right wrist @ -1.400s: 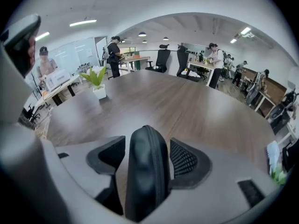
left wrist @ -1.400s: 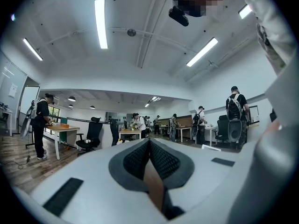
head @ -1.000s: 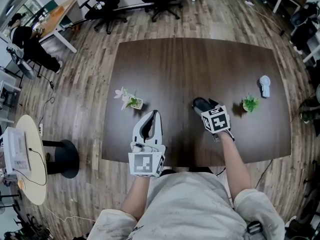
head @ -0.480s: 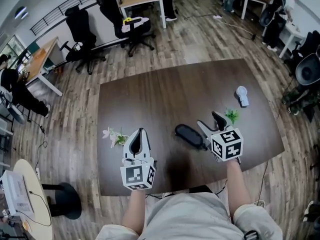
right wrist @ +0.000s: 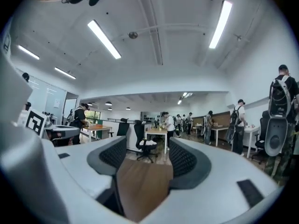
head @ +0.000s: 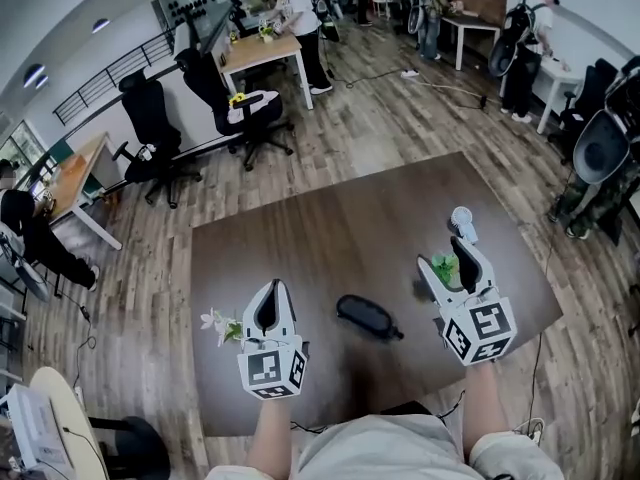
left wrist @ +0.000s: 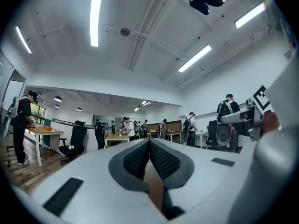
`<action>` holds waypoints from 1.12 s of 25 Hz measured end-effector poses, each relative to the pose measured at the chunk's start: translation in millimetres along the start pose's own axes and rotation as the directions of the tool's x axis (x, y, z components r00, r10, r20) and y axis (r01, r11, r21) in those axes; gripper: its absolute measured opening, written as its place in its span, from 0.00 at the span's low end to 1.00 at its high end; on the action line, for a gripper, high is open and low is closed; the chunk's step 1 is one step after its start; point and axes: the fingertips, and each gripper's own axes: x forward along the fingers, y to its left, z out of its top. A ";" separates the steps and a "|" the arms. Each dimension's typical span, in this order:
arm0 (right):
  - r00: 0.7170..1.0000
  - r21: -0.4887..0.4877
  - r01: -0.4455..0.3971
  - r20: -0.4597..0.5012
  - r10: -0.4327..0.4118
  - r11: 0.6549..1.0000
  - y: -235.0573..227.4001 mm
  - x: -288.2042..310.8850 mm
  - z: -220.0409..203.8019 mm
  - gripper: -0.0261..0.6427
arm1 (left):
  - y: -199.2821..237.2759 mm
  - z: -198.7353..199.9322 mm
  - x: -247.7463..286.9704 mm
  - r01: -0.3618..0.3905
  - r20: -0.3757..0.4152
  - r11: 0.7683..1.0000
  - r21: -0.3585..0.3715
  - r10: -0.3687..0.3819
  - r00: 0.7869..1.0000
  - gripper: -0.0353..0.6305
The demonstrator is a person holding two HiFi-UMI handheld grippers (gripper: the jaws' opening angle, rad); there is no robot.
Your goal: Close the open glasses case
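The glasses case [head: 365,316] is lying on the dark table [head: 330,218] in the lower middle of the head view, between the two grippers and touched by neither. It is being seen as a low dark oval with no lid standing up. It is therefore judged to be shut already, though its seam is too small to be made out.

The left gripper [head: 271,290] is being held at the lower left of the frame, just beside a small white-flowered plant [head: 214,323]. Its jaws are clenched pad to pad with nothing pinched between them, as is being shown plainly in the left gripper view.

The right gripper [head: 450,258] is being held at the lower right, over a small green plant [head: 441,269] and near a pale object [head: 461,218] further up the table. Its jaws are being held wide apart, having just been closing a little. Nothing is lying between them: only the tabletop and the floor beyond are being seen through the gap.

Both tools are being pointed level, out toward desks, chairs and people across the room, not down at the case. This is being read as a hands-off posture, with the case left clear because no further push seems to be needed.
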 end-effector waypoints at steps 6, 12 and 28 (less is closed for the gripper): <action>0.986 -0.054 0.012 0.164 -0.003 0.998 -14.6 -16.2 22.2 0.47 | -7.3 5.1 6.6 -0.027 0.049 0.999 0.031 0.025 0.998 0.06; 0.986 -0.086 0.021 0.169 -0.006 0.996 -31.6 -14.0 8.3 0.46 | -19.8 -11.4 11.0 -0.046 0.041 0.995 0.087 0.043 0.998 0.06; 0.987 -0.082 0.002 0.157 0.011 0.997 -52.0 5.6 -1.8 0.44 | -30.4 -18.8 23.0 -0.079 0.032 0.994 0.077 0.077 0.996 0.06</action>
